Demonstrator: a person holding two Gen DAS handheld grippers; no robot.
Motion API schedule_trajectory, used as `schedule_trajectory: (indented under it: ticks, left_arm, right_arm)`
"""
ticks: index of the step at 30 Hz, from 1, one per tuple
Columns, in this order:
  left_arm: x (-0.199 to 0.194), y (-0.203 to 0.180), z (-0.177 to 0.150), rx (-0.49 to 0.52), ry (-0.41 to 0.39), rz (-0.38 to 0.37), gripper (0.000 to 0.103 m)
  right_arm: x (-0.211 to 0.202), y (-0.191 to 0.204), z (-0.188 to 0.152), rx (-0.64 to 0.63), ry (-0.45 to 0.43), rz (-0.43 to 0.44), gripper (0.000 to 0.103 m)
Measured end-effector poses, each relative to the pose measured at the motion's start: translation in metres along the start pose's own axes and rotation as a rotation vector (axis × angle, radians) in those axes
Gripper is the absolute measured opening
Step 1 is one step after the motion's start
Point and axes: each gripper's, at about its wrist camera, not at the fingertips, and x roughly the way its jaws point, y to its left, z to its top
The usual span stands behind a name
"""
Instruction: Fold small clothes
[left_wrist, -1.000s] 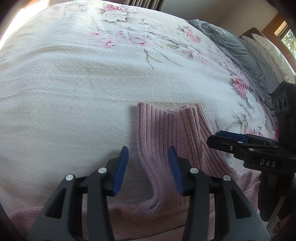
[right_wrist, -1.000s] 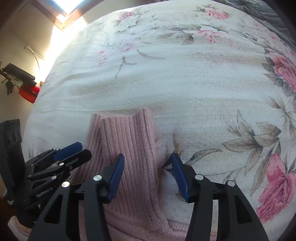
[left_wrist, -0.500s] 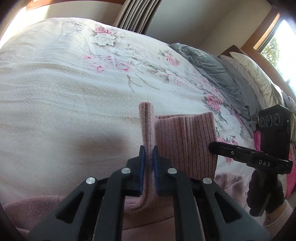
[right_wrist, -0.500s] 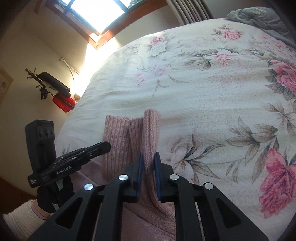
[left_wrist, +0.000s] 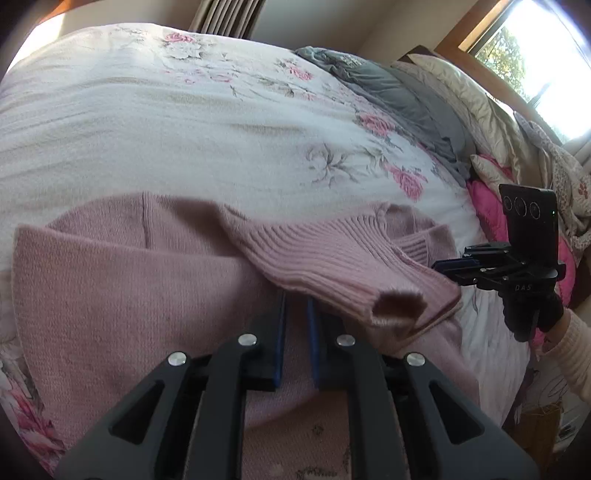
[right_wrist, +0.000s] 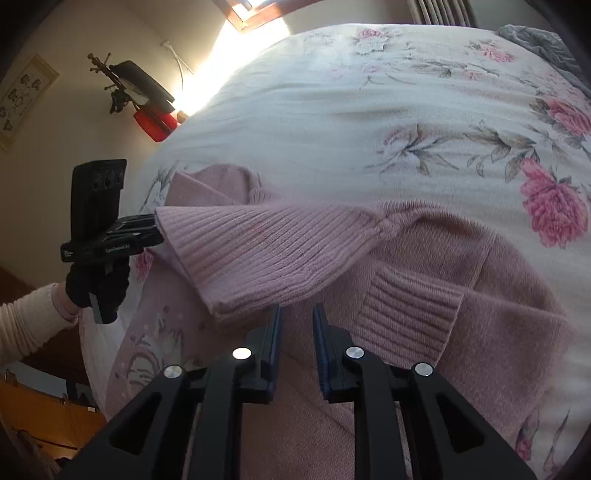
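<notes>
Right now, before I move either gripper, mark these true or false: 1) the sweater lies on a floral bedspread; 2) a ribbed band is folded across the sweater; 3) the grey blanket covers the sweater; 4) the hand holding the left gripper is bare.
1) True: the pink sweater lies on the floral bedspread.
2) True: the ribbed band lies across the sweater just beyond the jaws.
3) False: the grey blanket lies at the far side of the bed, apart from the sweater.
4) False: the hand on the left gripper wears a dark glove.
</notes>
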Motion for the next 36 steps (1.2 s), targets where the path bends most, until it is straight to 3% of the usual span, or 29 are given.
schedule_trajectory:
  ticks: [2, 5, 8, 10, 14, 15, 16, 18, 20, 22, 26, 29, 31, 36]
  left_arm:
    - [-0.001, 0.005, -0.012, 0.004, 0.043, -0.015, 0.009]
    - [-0.006, 0.012, -0.01, -0.026, 0.043, -0.025, 0.01]
    - [0.001, 0.016, 0.013, -0.114, 0.023, -0.053, 0.023]
    - [0.017, 0.02, 0.029, -0.166, 0.037, -0.03, 0.03]
    - [0.054, 0.034, 0.048, -0.277, 0.086, -0.032, 0.029]
    - [0.062, 0.034, 0.052, -0.272, 0.092, -0.006, 0.024]
    - [0.066, 0.032, 0.055, -0.256, 0.084, 0.016, 0.015]
    - [0.066, 0.028, 0.061, -0.229, 0.044, 0.037, 0.009]
    - [0.056, 0.024, 0.068, -0.207, -0.025, 0.045, 0.007]
    - [0.055, 0.028, 0.071, -0.205, -0.046, 0.069, 0.007]
    - [0.068, 0.037, 0.064, -0.208, 0.021, 0.085, 0.008]
    - [0.051, 0.036, 0.053, -0.23, 0.008, 0.069, 0.018]
    - [0.037, 0.032, 0.04, -0.237, -0.003, 0.06, 0.025]
    - [0.029, 0.02, 0.005, -0.232, 0.042, 0.067, 0.029]
  right_arm:
    - [0.001, -0.001, -0.015, -0.002, 0.044, -0.011, 0.025]
    - [-0.006, -0.01, -0.017, 0.078, 0.018, 0.04, 0.029]
    - [-0.005, -0.027, 0.002, 0.203, -0.04, 0.068, 0.045]
    - [0.006, -0.04, 0.018, 0.278, -0.058, 0.079, 0.045]
    - [0.037, -0.062, 0.037, 0.391, -0.038, 0.077, 0.043]
    - [0.043, -0.065, 0.041, 0.402, -0.042, 0.079, 0.04]
    - [0.045, -0.066, 0.045, 0.404, -0.05, 0.073, 0.03]
    - [0.043, -0.065, 0.054, 0.392, -0.083, 0.055, 0.016]
    - [0.036, -0.066, 0.06, 0.376, -0.124, 0.025, 0.011]
    - [0.038, -0.07, 0.064, 0.379, -0.116, -0.024, 0.011]
    - [0.047, -0.072, 0.063, 0.382, -0.087, -0.045, 0.013]
    - [0.03, -0.063, 0.054, 0.4, -0.131, -0.024, 0.03]
    - [0.019, -0.052, 0.042, 0.397, -0.14, 0.02, 0.032]
    - [0.035, -0.023, 0.007, 0.375, -0.011, -0.001, 0.033]
